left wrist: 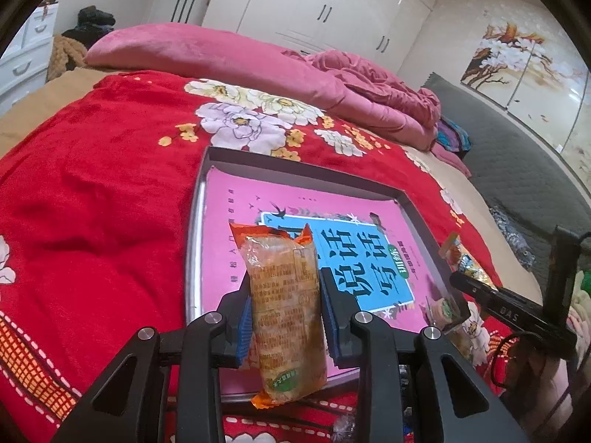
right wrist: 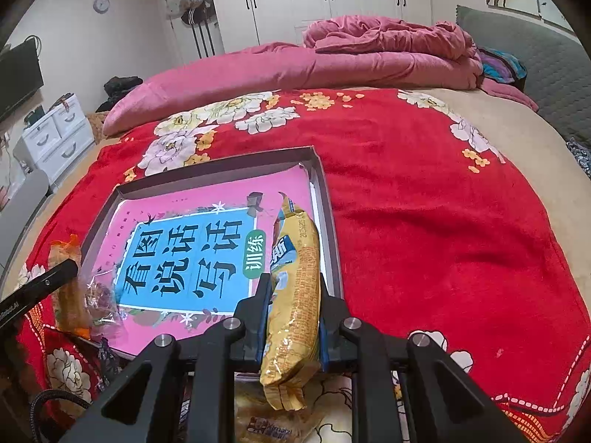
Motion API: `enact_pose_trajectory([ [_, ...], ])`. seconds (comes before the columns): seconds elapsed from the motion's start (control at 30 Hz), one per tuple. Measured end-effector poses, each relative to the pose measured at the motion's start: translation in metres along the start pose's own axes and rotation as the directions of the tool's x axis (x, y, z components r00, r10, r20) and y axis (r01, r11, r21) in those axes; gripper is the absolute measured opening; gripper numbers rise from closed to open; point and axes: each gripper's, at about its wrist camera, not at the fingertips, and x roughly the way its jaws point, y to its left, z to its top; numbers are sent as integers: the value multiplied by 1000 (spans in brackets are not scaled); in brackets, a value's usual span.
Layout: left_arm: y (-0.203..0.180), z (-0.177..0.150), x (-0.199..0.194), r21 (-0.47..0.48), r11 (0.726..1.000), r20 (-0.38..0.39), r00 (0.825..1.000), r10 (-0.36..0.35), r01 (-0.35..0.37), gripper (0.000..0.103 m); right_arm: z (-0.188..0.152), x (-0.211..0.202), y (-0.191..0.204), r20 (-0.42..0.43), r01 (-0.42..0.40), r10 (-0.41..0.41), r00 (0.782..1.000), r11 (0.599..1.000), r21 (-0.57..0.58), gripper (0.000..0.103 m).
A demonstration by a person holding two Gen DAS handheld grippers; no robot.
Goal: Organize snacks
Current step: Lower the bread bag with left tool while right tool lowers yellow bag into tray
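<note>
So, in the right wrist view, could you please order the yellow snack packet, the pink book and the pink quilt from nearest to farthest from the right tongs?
1. Yellow snack packet: gripped in the right tongs.
2. Pink book: just ahead-left, inside the tray.
3. Pink quilt: across the bed's far side.

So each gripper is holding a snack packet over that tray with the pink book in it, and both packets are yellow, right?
Not quite. Only the right gripper holds a yellow packet, as the right wrist view shows. The left gripper holds an orange packet, clear in the left wrist view. The rest is right: each is held over the tray with the pink book in it.
</note>
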Motion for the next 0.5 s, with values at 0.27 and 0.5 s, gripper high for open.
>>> enact_pose_trajectory([
  [0.27,-7,-6,6,24,999,-27,999,-21,22,33,-3,7,1,-20,3,-3,1000,1000,-10,21],
  [0.5,2,-5,7,-9,1000,-32,999,-12,11,34,-7,10,4,-27,-1,0,1000,1000,-24,21],
])
